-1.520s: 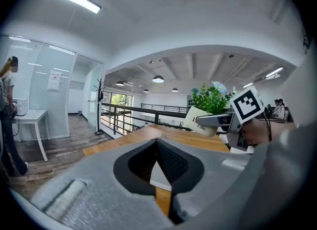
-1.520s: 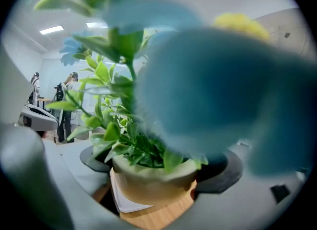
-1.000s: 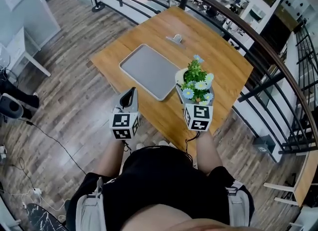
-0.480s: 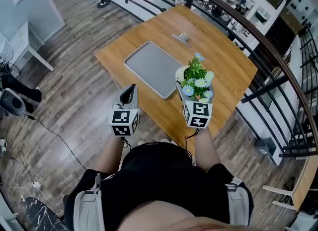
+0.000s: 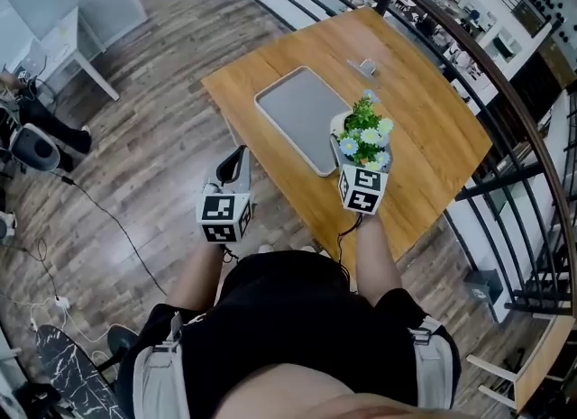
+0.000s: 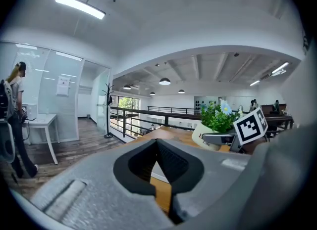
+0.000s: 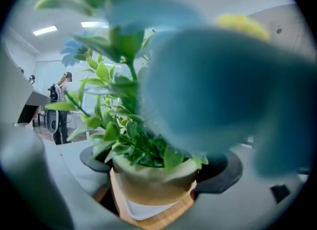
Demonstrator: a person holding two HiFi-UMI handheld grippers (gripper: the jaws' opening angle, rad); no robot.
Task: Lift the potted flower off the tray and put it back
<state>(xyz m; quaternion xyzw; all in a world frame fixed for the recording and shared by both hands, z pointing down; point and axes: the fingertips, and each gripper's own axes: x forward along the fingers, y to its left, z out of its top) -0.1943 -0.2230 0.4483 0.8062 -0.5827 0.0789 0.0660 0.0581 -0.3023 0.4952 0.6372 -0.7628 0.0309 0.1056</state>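
Observation:
The potted flower [image 5: 363,141], a pale pot with green leaves and blue, white and yellow blooms, is between the pads of my right gripper [image 5: 353,158], which is shut on it. It stands over the near right edge of the grey tray [image 5: 302,113] on the wooden table [image 5: 433,129]. In the right gripper view the pot [image 7: 151,187] fills the gap between the black pads [image 7: 220,174], and blurred blooms hide most of the view. Whether the pot rests on anything I cannot tell. My left gripper [image 5: 238,161] is shut and empty, off the table's near left edge. Its tips [image 6: 157,142] meet.
A small metal object [image 5: 367,68] lies on the table beyond the tray. A dark railing [image 5: 469,57] curves round the far and right sides. A white desk [image 5: 77,43] and floor cables [image 5: 99,214] are at the left. A person [image 6: 12,115] stands far left.
The head view has swung, so table and tray now sit further right. My right gripper has sunk a little with the pot, still by the tray's near right edge. The left gripper stays shut.

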